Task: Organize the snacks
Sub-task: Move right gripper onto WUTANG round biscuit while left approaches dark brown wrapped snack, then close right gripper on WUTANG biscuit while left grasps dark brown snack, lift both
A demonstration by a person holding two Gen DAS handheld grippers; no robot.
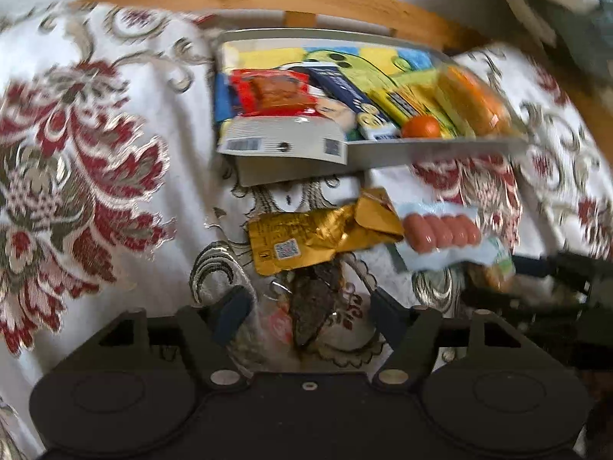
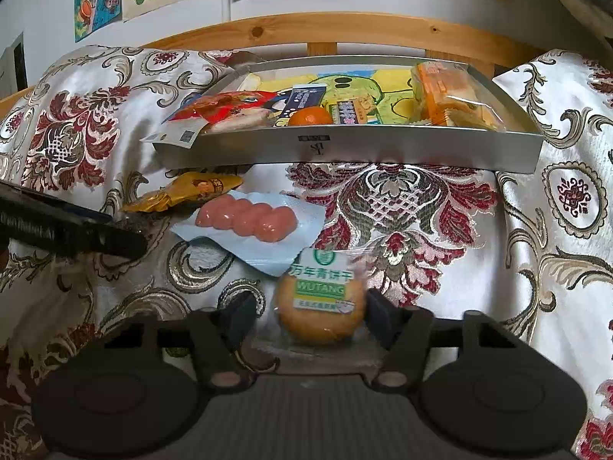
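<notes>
While the shallow grey cardboard tray (image 2: 383, 149) already holds several snacks on the brocade-covered bed (image 2: 440, 207), the right gripper (image 2: 306, 306) straddles a round yellow biscuit in clear wrap (image 2: 320, 306), jaws apart; the left gripper (image 1: 306, 310), also unclenched, flanks a dark clear-wrapped snack (image 1: 314, 306); slippery film could squirt free if pinched off-centre.

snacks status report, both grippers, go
Left gripper open over dark snack. Right gripper open around biscuit. Sausages before tray.
</notes>
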